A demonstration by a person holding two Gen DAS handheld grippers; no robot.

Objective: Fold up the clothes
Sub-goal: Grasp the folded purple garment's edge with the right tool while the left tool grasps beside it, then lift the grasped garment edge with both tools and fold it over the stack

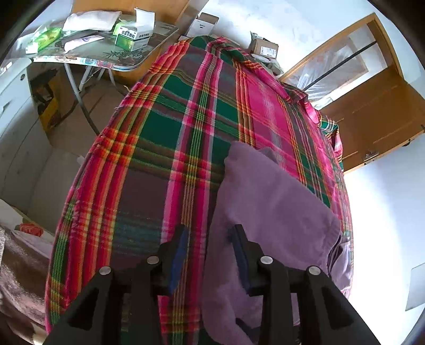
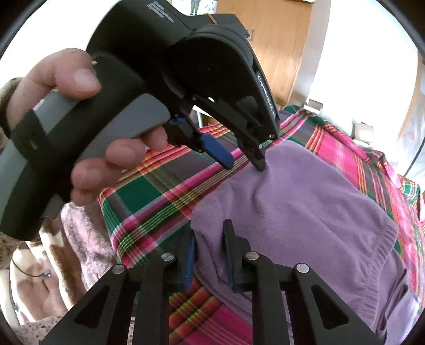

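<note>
Plaid bedcover [image 1: 164, 148] in red, green and pink fills the work surface, folding table [image 1: 132, 59] and wooden door [image 1: 372, 106] beyond it.

Your left gripper [image 1: 209, 231] has its fingers spread apart, nothing pinched between them. One blue-padded finger [image 1: 180, 246] hangs over bare plaid, the other sits over the edge of the purple sweater [image 1: 271, 201]. In the right wrist view that same left gripper [image 2: 244, 165] shows from the side: the dark fingertip [image 2: 259, 164] presses into the sweater's top, with a crease in the knit running down from it, while the blue pad [image 2: 220, 155] stands clear above the plaid. Your hand [image 2: 87, 127] wraps the grey handle, fingers curled under the trigger.

Your right gripper [image 2: 209, 233] is also parted, not clamped. The sweater's [image 2: 305, 212] near left corner sits between its fingers, one pad [image 2: 188, 254] on the plaid side, the other on top of the knit; can't tell if either pad actually touches the fabric.

The sweater lies bunched on the right half of the cover, ribbed hem [image 2: 382, 278] toward the right edge.

Boxes [image 1: 135, 34] and a white cloth [image 1: 90, 20] sit on the table. Pinkish-brown blanket [image 2: 79, 233] lies beside the plaid on the near left
</note>
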